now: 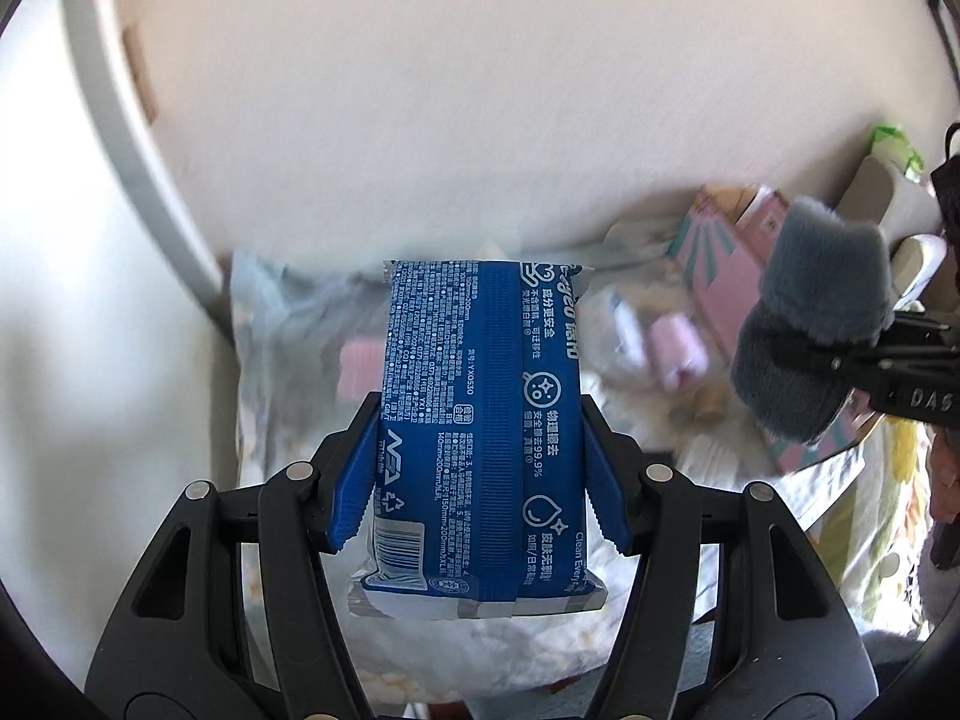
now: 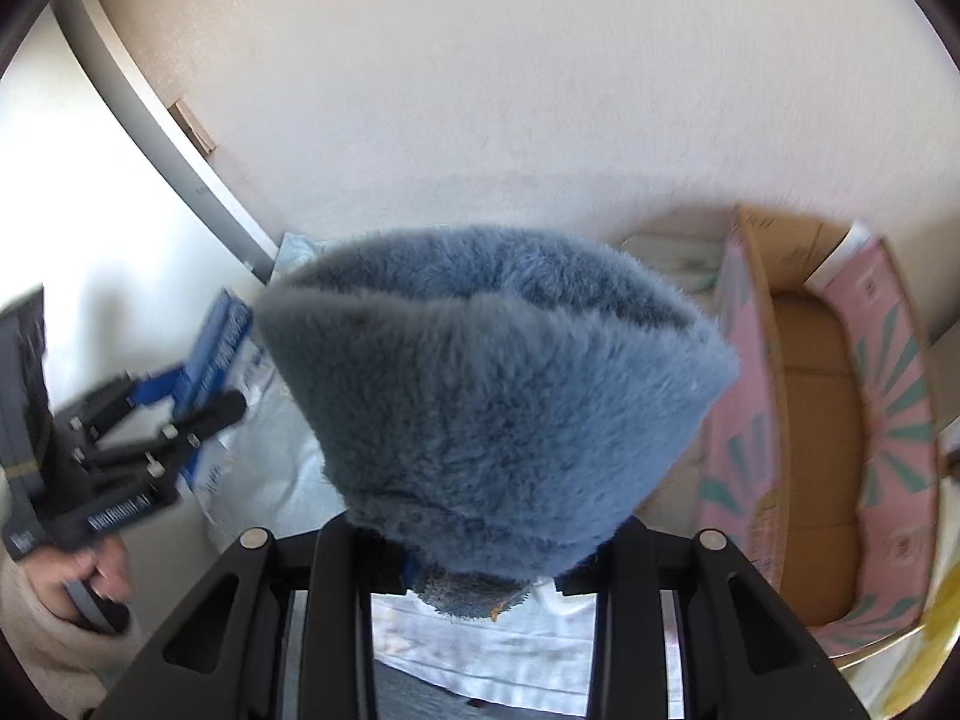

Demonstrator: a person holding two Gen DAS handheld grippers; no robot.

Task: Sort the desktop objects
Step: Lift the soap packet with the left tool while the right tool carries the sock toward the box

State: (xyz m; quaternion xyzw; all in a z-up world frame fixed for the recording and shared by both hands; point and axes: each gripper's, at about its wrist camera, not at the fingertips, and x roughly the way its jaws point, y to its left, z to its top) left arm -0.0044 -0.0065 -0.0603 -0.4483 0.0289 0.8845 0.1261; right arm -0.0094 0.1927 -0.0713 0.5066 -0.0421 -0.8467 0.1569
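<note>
Gripping a blue wipes pack, left tongs; right tongs pinch grey plush beside pink box.

White wall, grey door frame

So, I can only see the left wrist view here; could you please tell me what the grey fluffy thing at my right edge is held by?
Observer: The right gripper is shut on it; the fluffy blue-grey item fills the middle of the right wrist view.
Operator: Thank you. Is that pink box beside it open?
Observer: Yes, the pink box is open at the top, and the plain brown cardboard inside that shows holds nothing.
Operator: And who holds my gripper?
Observer: A hand in a cream sleeve grips the handle of the left gripper, which holds the blue wipes pack.
</note>
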